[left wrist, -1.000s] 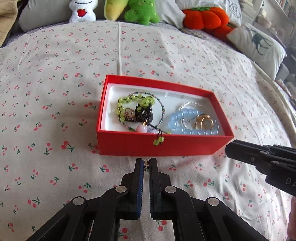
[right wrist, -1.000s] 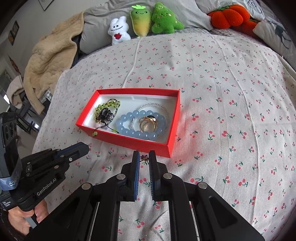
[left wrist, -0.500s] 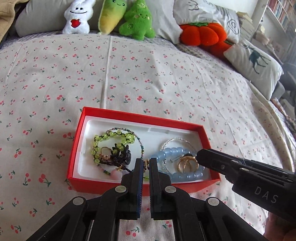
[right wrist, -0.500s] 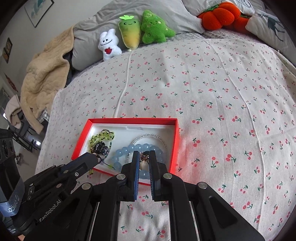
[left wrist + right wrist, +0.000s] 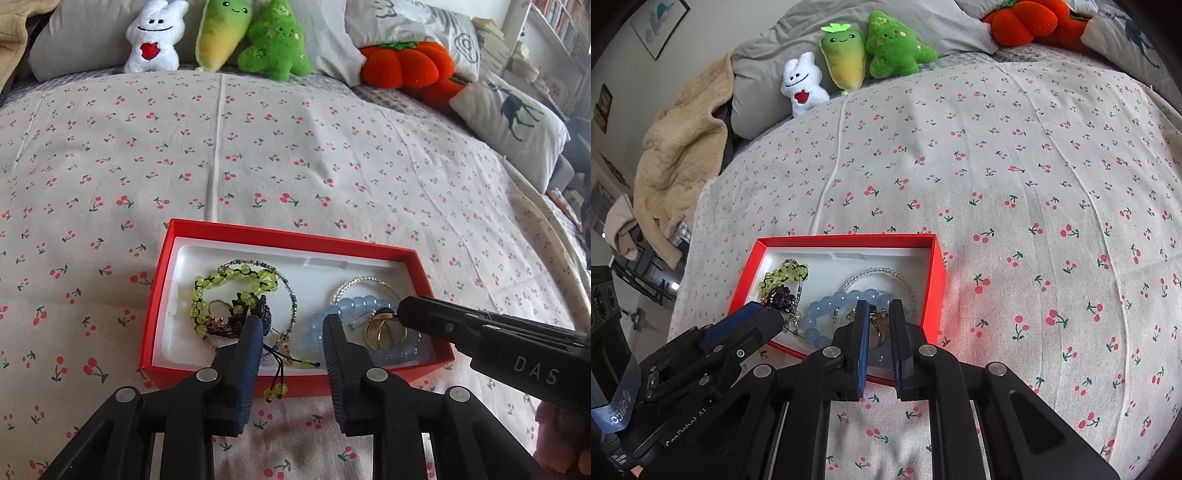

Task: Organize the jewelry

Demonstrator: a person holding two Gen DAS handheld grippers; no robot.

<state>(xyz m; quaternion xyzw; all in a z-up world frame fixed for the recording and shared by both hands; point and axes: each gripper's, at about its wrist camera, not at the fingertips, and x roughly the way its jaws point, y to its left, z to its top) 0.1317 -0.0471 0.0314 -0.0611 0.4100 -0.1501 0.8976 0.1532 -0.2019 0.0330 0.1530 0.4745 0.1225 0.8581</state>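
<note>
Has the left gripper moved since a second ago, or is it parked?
Yes. The left gripper has advanced over the red box; a second ago its fingertips stopped short of the near wall. Its jaws have also opened.

The right gripper [image 5: 402, 312] has "DAS" printed in grey on its side, and the left gripper [image 5: 768, 314] shows part of "GenRobot.AI".

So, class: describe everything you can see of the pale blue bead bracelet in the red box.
The blue bead bracelet is a loop of round, translucent pale blue beads, glassy or plastic looking. It lies flat on the white liner at the right end of the red box. Gold rings rest inside its loop, and a thin silver bracelet overlaps its far side. The right gripper hovers over it.
</note>
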